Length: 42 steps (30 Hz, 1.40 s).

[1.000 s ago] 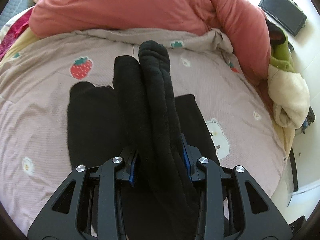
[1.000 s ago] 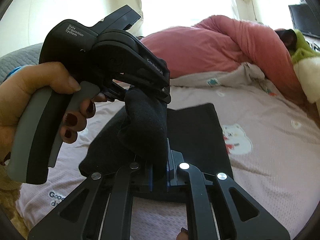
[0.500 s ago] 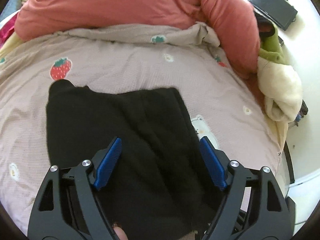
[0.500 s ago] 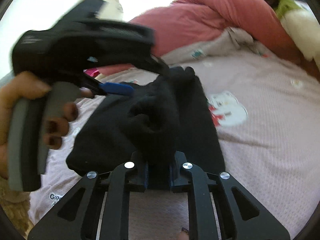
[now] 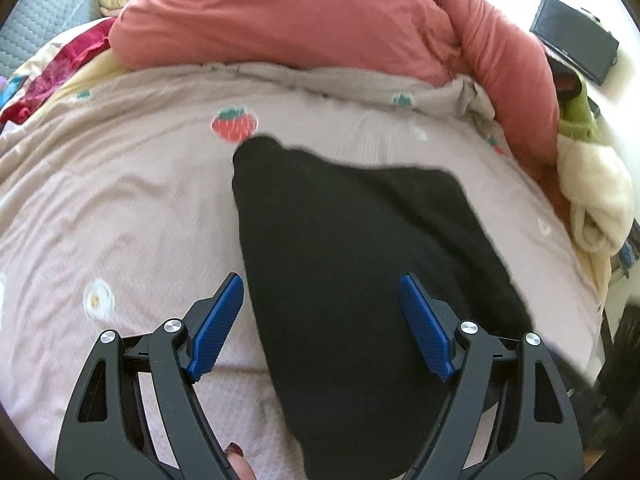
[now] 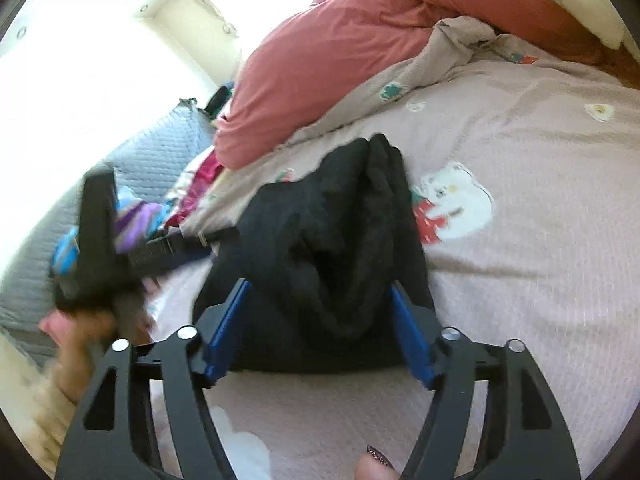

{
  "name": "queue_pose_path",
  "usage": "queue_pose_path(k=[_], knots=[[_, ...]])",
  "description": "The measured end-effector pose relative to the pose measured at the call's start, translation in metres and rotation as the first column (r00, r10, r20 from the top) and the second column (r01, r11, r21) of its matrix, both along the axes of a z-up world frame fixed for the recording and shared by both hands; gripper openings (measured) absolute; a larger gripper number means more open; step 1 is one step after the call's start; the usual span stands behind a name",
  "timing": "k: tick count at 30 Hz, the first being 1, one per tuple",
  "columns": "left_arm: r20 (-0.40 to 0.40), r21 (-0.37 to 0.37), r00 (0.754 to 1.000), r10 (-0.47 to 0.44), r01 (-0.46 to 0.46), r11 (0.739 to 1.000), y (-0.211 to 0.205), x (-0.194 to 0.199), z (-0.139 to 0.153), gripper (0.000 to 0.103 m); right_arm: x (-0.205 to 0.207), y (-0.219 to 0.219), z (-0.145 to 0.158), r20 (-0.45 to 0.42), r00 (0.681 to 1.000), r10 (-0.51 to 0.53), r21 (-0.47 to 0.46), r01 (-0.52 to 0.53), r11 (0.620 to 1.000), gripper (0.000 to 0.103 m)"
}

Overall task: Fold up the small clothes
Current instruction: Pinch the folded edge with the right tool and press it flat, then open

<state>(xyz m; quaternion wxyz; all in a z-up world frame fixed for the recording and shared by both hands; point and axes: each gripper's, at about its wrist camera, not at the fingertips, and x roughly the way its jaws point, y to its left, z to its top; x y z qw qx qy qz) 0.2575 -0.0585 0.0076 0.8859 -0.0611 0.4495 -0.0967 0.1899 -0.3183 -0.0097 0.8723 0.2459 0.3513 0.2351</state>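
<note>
Left gripper (image 5: 320,320): jaws apart, nothing clamped.
Black garment (image 5: 360,264): flat on the bedsheet (image 5: 120,208), beneath both grippers.
Right gripper (image 6: 320,320): jaws just opening, bunched fold loose between them.
Advice: withdraw straight back, then flatten the fold.

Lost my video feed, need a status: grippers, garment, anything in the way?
Left gripper open, over the black garment. Right gripper just opened, bunched fabric loose between its fingers. Garment down on bedsheet. Nothing in the way.
</note>
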Motion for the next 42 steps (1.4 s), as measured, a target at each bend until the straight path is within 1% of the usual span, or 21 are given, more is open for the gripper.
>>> queue_pose_path(k=[4, 5, 7, 9, 10, 12, 13, 15, 17, 20, 22, 24, 26, 28, 30, 34, 36, 40, 41, 42], knots=[[0.009, -0.033, 1.000, 0.007, -0.007, 0.999, 0.002, -0.005, -0.004, 0.073, 0.025, 0.006, 0.003, -0.059, 0.998, 0.030, -0.029, -0.032, 0.999, 0.076], [0.012, -0.032, 1.000, 0.006, -0.006, 0.999, 0.003, -0.008, -0.004, 0.073, 0.031, 0.008, 0.002, -0.068, 0.997, 0.036, -0.029, -0.038, 0.999, 0.076], [0.023, -0.018, 1.000, 0.001, -0.001, 1.000, 0.002, -0.011, -0.003, 0.073, 0.041, 0.015, -0.001, -0.089, 0.995, 0.047, -0.027, -0.050, 0.998, 0.072], [0.031, -0.008, 1.000, -0.004, 0.004, 1.000, 0.000, -0.013, -0.002, 0.073, 0.051, 0.018, -0.006, -0.108, 0.993, 0.037, -0.031, -0.041, 0.999, 0.063], [0.033, -0.007, 0.999, -0.005, 0.006, 1.000, 0.001, -0.014, -0.002, 0.073, 0.054, 0.019, -0.008, -0.115, 0.993, 0.033, -0.038, -0.037, 0.999, 0.061], [0.035, -0.005, 0.999, -0.007, 0.007, 1.000, 0.001, -0.016, -0.002, 0.073, 0.055, 0.022, -0.008, -0.107, 0.994, 0.025, -0.055, -0.031, 0.998, 0.045], [0.036, -0.005, 0.999, -0.009, 0.009, 1.000, 0.001, -0.016, -0.002, 0.073, 0.052, 0.022, -0.008, -0.104, 0.994, 0.021, -0.068, -0.028, 0.997, 0.042], [0.036, -0.008, 0.999, -0.007, 0.008, 1.000, 0.003, -0.017, -0.003, 0.075, 0.053, 0.022, -0.008, -0.100, 0.995, 0.020, -0.072, -0.027, 0.997, 0.029], [0.033, -0.018, 0.999, -0.005, 0.006, 1.000, 0.004, -0.018, -0.003, 0.075, 0.055, 0.023, -0.008, -0.091, 0.996, 0.024, -0.087, -0.032, 0.996, 0.024], [0.033, -0.017, 0.999, -0.007, 0.007, 1.000, 0.004, -0.020, -0.001, 0.075, 0.056, 0.029, 0.001, -0.041, 0.998, 0.047, -0.152, -0.053, 0.987, 0.021], [0.038, -0.017, 0.999, -0.015, 0.016, 1.000, 0.003, -0.023, 0.001, 0.075, 0.054, 0.027, 0.013, 0.010, 0.998, 0.059, -0.173, -0.056, 0.983, 0.020], [0.037, -0.009, 0.999, -0.024, 0.025, 1.000, 0.001, -0.025, 0.002, 0.075, 0.054, 0.023, 0.018, 0.031, 0.998, 0.050, -0.188, -0.043, 0.981, 0.020], [0.035, 0.000, 0.999, -0.027, 0.027, 1.000, -0.001, -0.026, 0.001, 0.075, 0.057, 0.021, 0.014, 0.019, 0.999, 0.046, -0.209, -0.041, 0.977, 0.021], [0.029, 0.000, 0.999, -0.025, 0.025, 1.000, -0.002, -0.026, -0.001, 0.075, 0.061, 0.022, 0.001, -0.028, 0.998, 0.047, -0.212, -0.052, 0.976, 0.022], [0.019, -0.011, 0.999, -0.025, 0.025, 1.000, -0.002, -0.026, -0.005, 0.075, 0.062, 0.019, -0.011, -0.059, 0.998, 0.027, -0.199, -0.038, 0.979, 0.026], [0.019, -0.010, 1.000, -0.019, 0.019, 1.000, -0.004, -0.028, -0.009, 0.076, 0.056, 0.019, -0.015, -0.062, 0.998, -0.007, -0.195, -0.005, 0.981, 0.029], [0.017, -0.016, 1.000, -0.013, 0.013, 1.000, -0.001, -0.030, -0.009, 0.076, 0.052, 0.020, -0.015, -0.062, 0.998, -0.020, -0.199, 0.008, 0.980, 0.035], [0.025, -0.012, 1.000, -0.011, 0.011, 1.000, 0.002, -0.035, -0.008, 0.076, 0.042, 0.018, -0.012, -0.058, 0.998, -0.037, -0.208, 0.024, 0.978, 0.041], [0.026, -0.012, 1.000, -0.011, 0.011, 1.000, 0.002, -0.036, -0.008, 0.076, 0.039, 0.017, -0.011, -0.057, 0.998, -0.039, -0.214, 0.026, 0.976, 0.043], [0.028, -0.012, 1.000, -0.010, 0.010, 1.000, 0.003, -0.038, -0.008, 0.076, 0.035, 0.017, -0.010, -0.050, 0.998, -0.045, -0.227, 0.033, 0.973, 0.044]])
